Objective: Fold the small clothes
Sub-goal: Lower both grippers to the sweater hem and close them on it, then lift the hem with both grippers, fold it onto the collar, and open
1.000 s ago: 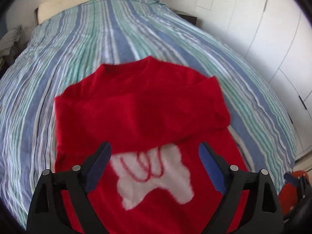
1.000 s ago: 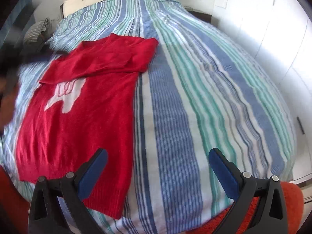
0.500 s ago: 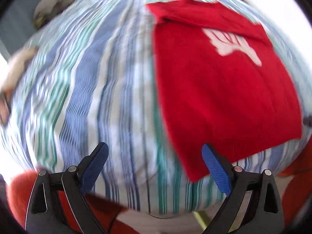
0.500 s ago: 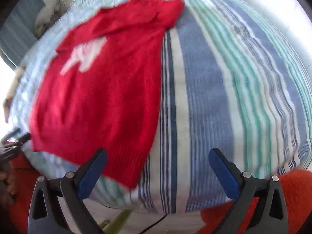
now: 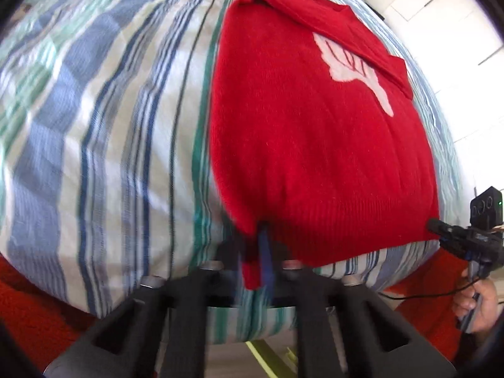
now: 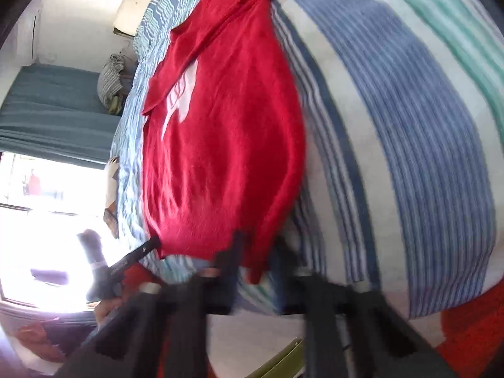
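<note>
A red knitted sweater (image 5: 315, 141) with a white motif (image 5: 352, 66) lies flat on the striped bed cover (image 5: 110, 126), sleeves folded across its chest. My left gripper (image 5: 263, 242) is closing its jaws on the hem's left corner, and red knit shows pinched between the blue pads. In the right wrist view the sweater (image 6: 220, 141) stretches away from me. There my right gripper (image 6: 252, 252) is closing on the other hem corner, with a fold of red fabric caught between its fingers. Each gripper shows in the other's view: right gripper (image 5: 436, 225), left gripper (image 6: 154, 242).
The hem lies at the bed's near edge, with orange-red fabric (image 5: 31, 308) below it. White wardrobe doors (image 5: 456, 15) stand on one side, a bright window (image 6: 47, 220) on the other. A pillow (image 6: 138, 3) and a striped cloth bundle (image 6: 110, 78) sit near the bed's head.
Both grippers dropped from open above the bed to the sweater's hem and shut on its two corners. The left one swung from the chest area to the left hem corner.
</note>
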The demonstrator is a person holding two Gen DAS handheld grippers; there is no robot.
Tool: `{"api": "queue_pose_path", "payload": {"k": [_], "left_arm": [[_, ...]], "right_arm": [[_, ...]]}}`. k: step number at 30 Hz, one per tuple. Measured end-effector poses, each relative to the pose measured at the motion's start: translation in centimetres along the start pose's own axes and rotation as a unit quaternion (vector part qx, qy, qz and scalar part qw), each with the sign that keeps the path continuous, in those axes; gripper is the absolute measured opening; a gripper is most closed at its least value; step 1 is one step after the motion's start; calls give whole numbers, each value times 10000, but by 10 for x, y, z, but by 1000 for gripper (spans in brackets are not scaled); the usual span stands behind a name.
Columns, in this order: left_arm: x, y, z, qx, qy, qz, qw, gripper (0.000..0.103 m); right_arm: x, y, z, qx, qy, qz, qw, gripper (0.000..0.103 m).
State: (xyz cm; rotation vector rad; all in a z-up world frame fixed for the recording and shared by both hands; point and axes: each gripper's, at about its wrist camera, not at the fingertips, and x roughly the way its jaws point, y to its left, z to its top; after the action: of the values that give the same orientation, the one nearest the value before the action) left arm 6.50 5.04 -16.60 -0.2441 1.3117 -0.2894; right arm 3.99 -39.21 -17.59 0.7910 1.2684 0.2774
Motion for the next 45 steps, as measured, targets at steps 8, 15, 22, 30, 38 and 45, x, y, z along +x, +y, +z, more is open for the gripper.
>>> {"api": "queue_pose_path", "payload": {"k": [8,15,22,30,38,45], "left_arm": [[-39,16,12,-419,-302,-521,9973,2],[-59,19,108,-1043,-1017,-1299,9808,2],[-43,6,240,-1059,-1375,-1042,9793,2],[8,5,335,-1041,-1161,-534,9863,2],[52,16,385,-1194,-1018,-176,9875,16],[15,20,388,-1183,-1676,46,9787,57]], "right_arm": [[-44,24,-4,-339,-427,-174,9984,4],[-53,58,68,-416,-1181,406,9913,4],[-39,83,192,-456,-1732,317,9833,4],[8,76,305,-194,-1733,73,9846,4],[53,39,353,300,-1618,198,9862,18],[16,58,346,-292,-2124,-389,9760,60]]}}
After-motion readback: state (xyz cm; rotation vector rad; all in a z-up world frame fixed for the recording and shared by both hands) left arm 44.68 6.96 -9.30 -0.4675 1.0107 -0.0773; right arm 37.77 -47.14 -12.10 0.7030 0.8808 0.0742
